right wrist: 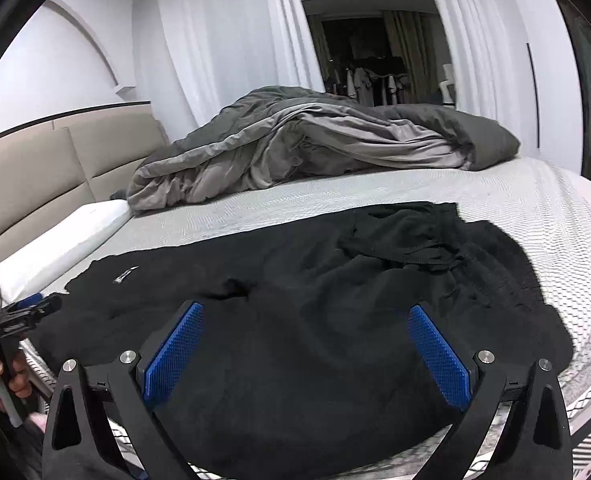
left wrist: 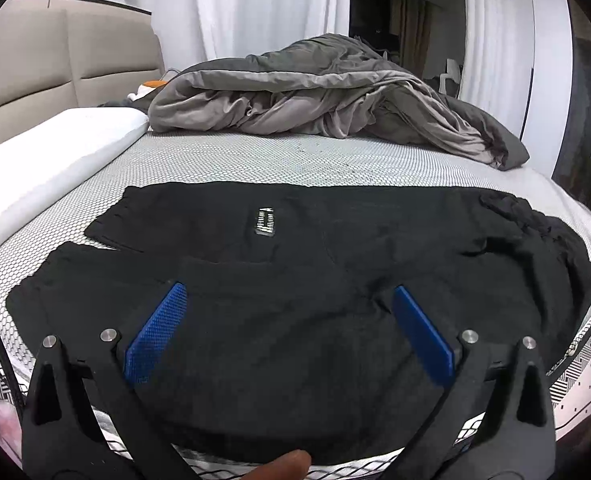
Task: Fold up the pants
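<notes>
Black pants (left wrist: 295, 248) lie spread flat across the near part of the bed, legs to the left, waistband bunched at the right; a small white label (left wrist: 265, 220) shows on them. They also show in the right wrist view (right wrist: 315, 300), with the rumpled waistband (right wrist: 407, 240) at the far right. My left gripper (left wrist: 289, 304) is open, hovering over the nearer leg, holding nothing. My right gripper (right wrist: 307, 320) is open above the seat of the pants, empty. The left gripper (right wrist: 27, 320) appears at the left edge of the right wrist view.
A crumpled grey duvet (left wrist: 327, 96) lies across the far side of the patterned mattress (left wrist: 235, 160). A white pillow (left wrist: 47, 160) and beige headboard (left wrist: 55, 60) are at the left. White curtains (right wrist: 223, 40) hang behind. The bed's near edge (left wrist: 575, 364) runs under the grippers.
</notes>
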The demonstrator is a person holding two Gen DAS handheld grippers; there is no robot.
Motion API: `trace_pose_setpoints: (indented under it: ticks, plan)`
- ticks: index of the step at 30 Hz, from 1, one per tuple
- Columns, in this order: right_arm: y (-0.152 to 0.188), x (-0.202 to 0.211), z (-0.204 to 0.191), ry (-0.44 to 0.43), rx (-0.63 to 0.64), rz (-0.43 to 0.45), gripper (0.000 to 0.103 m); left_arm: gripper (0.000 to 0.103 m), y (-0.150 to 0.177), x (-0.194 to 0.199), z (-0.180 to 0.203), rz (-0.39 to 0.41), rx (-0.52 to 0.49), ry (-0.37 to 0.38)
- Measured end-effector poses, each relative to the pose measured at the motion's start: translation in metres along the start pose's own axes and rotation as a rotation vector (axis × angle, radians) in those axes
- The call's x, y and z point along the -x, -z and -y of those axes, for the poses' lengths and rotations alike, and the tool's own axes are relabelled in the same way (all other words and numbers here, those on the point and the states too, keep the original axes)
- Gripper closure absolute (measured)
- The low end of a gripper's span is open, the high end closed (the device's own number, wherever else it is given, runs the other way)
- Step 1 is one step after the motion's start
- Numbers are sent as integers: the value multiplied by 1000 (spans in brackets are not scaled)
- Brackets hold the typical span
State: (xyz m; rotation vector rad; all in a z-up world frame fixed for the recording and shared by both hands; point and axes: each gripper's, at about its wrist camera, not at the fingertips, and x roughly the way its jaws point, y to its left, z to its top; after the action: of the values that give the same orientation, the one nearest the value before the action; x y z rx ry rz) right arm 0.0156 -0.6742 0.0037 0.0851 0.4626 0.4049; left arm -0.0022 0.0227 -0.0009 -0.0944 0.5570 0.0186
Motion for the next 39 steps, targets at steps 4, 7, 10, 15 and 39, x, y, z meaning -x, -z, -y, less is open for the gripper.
trace_pose_setpoints:
  ticks: [4, 7, 10, 15, 39]
  plan:
    - [5, 5, 17, 36, 7, -35, 0, 1, 6, 15, -36, -9, 48, -58]
    - [10, 15, 31, 39, 1, -35, 0, 1, 14, 31, -81, -43, 138, -84]
    - [16, 25, 45, 40, -21, -30, 0, 1, 24, 42, -125, -82, 216, -134]
    - [19, 29, 74, -24, -149, -50, 0, 16, 43, 44, -199, -114, 424, -144]
    - [67, 26, 193, -301, -751, -141, 14, 101, 27, -3, -271, -67, 593, -180]
